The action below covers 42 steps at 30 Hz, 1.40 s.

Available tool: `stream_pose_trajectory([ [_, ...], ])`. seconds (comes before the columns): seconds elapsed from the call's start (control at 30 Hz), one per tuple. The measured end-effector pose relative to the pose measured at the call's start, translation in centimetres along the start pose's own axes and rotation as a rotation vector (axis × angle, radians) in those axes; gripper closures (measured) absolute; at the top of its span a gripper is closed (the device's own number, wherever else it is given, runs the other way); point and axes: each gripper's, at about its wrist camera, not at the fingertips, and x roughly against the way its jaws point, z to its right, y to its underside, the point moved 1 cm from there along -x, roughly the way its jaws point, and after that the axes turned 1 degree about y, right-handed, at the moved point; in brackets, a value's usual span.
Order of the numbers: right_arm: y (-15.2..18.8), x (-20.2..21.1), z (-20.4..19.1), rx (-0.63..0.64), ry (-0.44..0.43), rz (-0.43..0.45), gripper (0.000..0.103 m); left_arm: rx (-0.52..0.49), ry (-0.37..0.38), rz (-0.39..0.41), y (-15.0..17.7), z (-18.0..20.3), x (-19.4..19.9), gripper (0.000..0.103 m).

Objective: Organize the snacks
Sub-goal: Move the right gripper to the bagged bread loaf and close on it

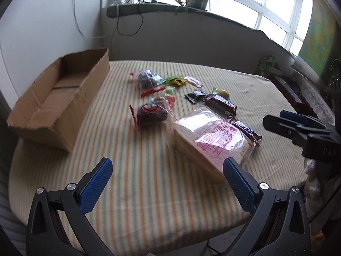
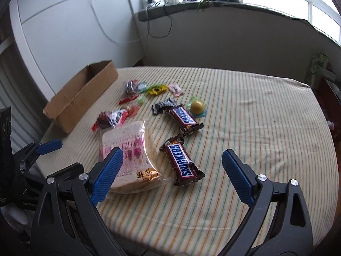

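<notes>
on the striped bench, in the left wrist view, the left gripper hangs spread wide and empty, just short of a wrapped sandwich pack. an open cardboard box sits at far left, with small snacks scattered mid-bench. the right gripper shows at the right edge; its spread cannot be told here.

in the right wrist view, the right gripper is wide and empty above the near snickers bar. a second snickers bar lies beyond, beside a yellow jelly cup.

Wrapped snacks lie scattered on the striped cloth beside an open cardboard box.
</notes>
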Motion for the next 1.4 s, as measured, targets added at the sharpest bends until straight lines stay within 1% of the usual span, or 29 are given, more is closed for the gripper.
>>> stream_pose_trajectory([
  [0.07,-0.1,-0.2,0.1,0.022,-0.021,-0.017,0.007,0.023,-0.018,-0.01,0.0,0.5,-0.2,0.0],
  [0.13,-0.2,-0.2,0.1,0.038,-0.041,-0.012,0.007,0.038,-0.044,-0.006,0.0,1.0,-0.2,0.0],
  [0.23,-0.6,-0.9,0.6,0.049,-0.103,-0.028,0.008,0.045,-0.052,-0.018,-0.1,1.6,-0.5,0.0],
  [0.27,-0.7,-1.3,0.8,0.043,-0.127,-0.041,0.012,0.044,-0.051,-0.024,-0.2,1.8,-0.7,0.0],
  [0.3,-0.8,-1.6,1.0,0.038,-0.145,-0.054,0.023,0.046,-0.05,-0.028,-0.2,1.9,-0.8,0.001],
  [0.33,-1.0,-2.0,1.1,0.027,-0.173,-0.078,0.031,0.052,-0.048,-0.029,-0.3,2.0,-0.9,0.001],
  [0.43,-1.4,-2.9,1.4,0.008,-0.237,-0.117,0.037,0.104,-0.03,-0.05,-0.2,1.7,-1.4,0.011],
  [0.47,-1.6,-3.1,1.3,0.017,-0.247,-0.125,0.037,0.117,-0.026,-0.062,-0.2,1.6,-1.7,0.018],
  [0.57,-1.6,-3.8,0.7,0.036,-0.282,-0.154,0.037,0.146,-0.003,-0.09,0.0,1.5,-2.4,0.028],
  [0.67,-1.5,-4.9,0.6,0.007,-0.324,-0.201,0.042,0.172,0.026,-0.102,0.1,1.2,-2.8,0.029],
  [0.73,-1.3,-5.5,0.6,-0.015,-0.344,-0.229,0.047,0.185,0.045,-0.104,0.1,1.1,-2.8,0.03],
  [0.8,-1.2,-5.8,0.3,-0.014,-0.348,-0.242,0.049,0.205,0.081,-0.121,0.1,0.9,-2.9,0.03],
  [0.87,-1.3,-6.1,-0.3,-0.007,-0.357,-0.259,0.049,0.229,0.117,-0.136,0.2,0.7,-3.2,0.03],
  [0.97,-1.2,-7.1,-0.6,-0.001,-0.345,-0.297,0.049,0.255,0.159,-0.155,0.3,0.7,-3.8,0.031],
  [1.03,-1.1,-7.4,-0.8,0.006,-0.359,-0.315,0.049,0.261,0.192,-0.172,0.1,0.9,-4.1,0.032],
  [1.13,-1.2,-7.7,-0.8,-0.005,-0.364,-0.324,0.049,0.237,0.182,-0.161,-0.2,1.6,-4.3,0.032],
  [1.2,-1.3,-7.9,-0.5,-0.02,-0.376,-0.333,0.049,0.225,0.188,-0.162,-0.3,2.0,-4.3,0.032],
  [1.3,-1.0,-8.0,-0.1,-0.043,-0.416,-0.361,0.049,0.199,0.209,-0.174,-0.4,2.7,-4.1,0.032],
  [1.4,-0.9,-8.2,0.2,-0.092,-0.462,-0.396,0.048,0.161,0.203,-0.172,-0.4,3.4,-3.8,0.032],
])
